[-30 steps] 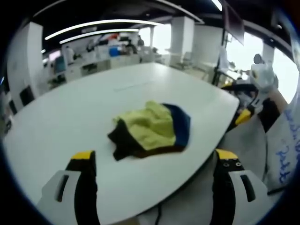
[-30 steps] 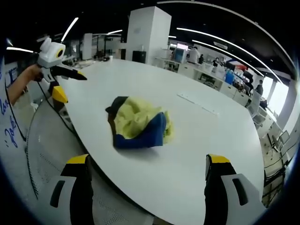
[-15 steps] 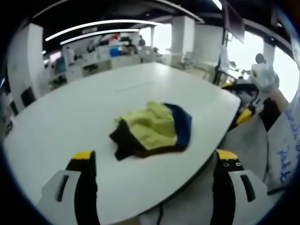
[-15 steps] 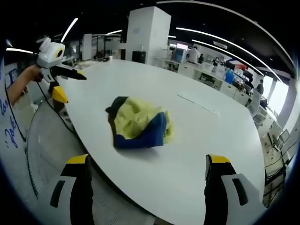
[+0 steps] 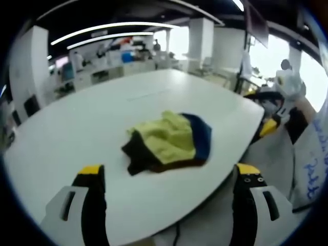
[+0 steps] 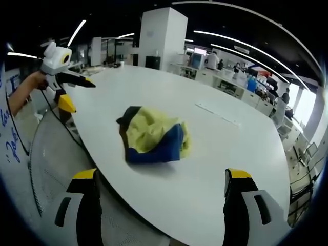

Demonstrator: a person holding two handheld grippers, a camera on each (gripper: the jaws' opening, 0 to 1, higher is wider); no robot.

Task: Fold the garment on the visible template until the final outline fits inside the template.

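- Left gripper view: a crumpled garment of yellow, dark blue and black cloth (image 5: 166, 145) lies bunched in a heap on a large white table with a rounded edge (image 5: 77, 133), near the table's closer edge.
- The left gripper (image 5: 169, 177), black jaws with yellow tips, is held above the table edge with its jaws wide apart and nothing between them; it is clear of the garment.
- At the right of this view the right gripper (image 5: 266, 115), white with black and yellow jaws, is held by a person's hand off the table's edge, well apart from the garment.
- Behind the table stand white desks and pillars of an open office (image 5: 128, 51), under long ceiling lights.
- Right gripper view: the same garment (image 6: 152, 142) sits on the white table (image 6: 230, 148), its blue fold toward the camera and the yellow cloth behind it, a black part at its left.
- The right gripper (image 6: 159, 177) hangs over the table edge, jaws spread wide and empty, not touching the cloth.
- At upper left the left gripper (image 6: 64, 77) is gripped by a hand beside the table's rim.
- A thin pale strip (image 6: 218, 114) lies on the table beyond the garment.
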